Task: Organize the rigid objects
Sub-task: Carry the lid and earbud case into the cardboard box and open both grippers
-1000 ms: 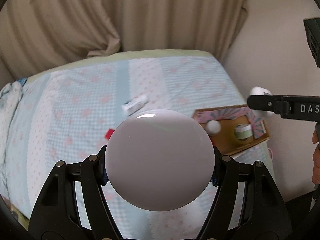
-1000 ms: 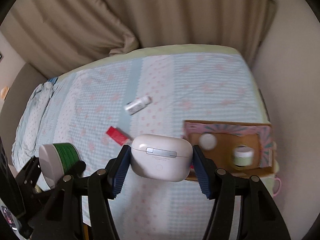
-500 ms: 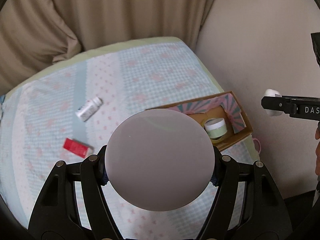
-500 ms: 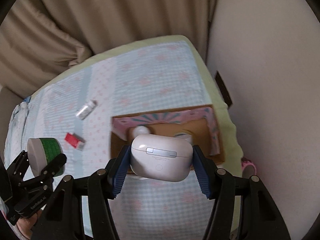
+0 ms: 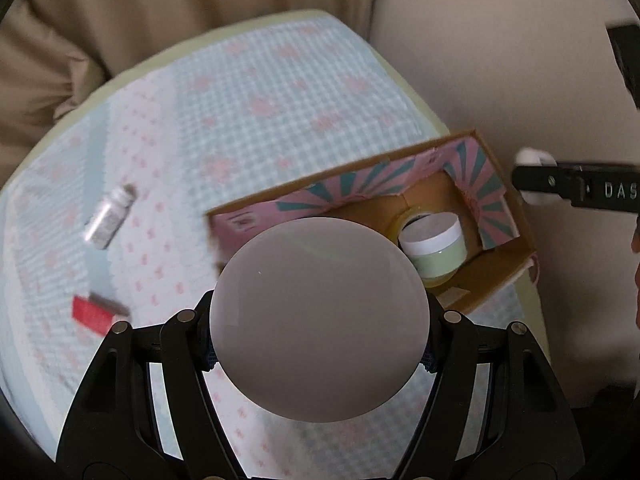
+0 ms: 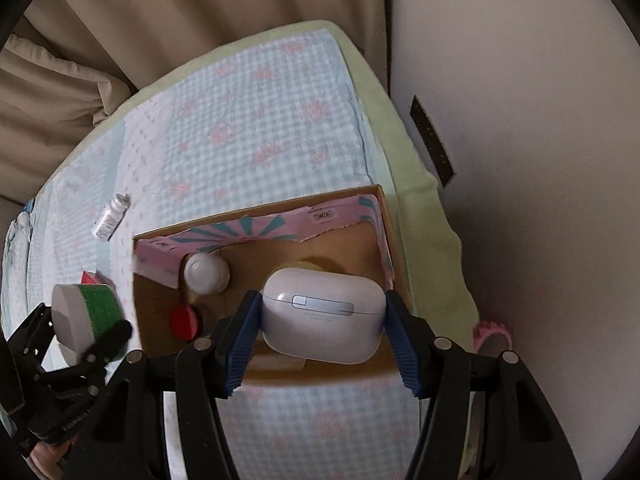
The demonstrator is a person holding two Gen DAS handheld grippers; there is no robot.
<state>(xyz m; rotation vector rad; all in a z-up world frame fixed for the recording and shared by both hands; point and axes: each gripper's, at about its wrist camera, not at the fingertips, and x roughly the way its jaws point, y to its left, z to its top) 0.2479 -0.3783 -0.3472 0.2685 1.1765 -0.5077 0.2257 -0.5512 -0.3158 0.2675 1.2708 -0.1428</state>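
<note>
Bed with a checked quilt carried the cardboard box (image 6: 384,216) at its wall-side edge; right tongs (image 6: 324,316) pinched the white earbud case (image 6: 324,312) over the box's open floor, clear of the white jar (image 6: 206,274) and red cap (image 6: 182,322). Left tongs (image 5: 320,354) pinched the green-sided round tin (image 5: 320,320) over the box's near-left rim. Best bet: lower the case flat onto bare cardboard before letting go, then bring the tin in beside the green tub (image 5: 436,244) without knocking it.

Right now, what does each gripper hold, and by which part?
Left gripper: round green-sided container with grey lid, by its sides. Right gripper: white earbud case, by its two ends.
</note>
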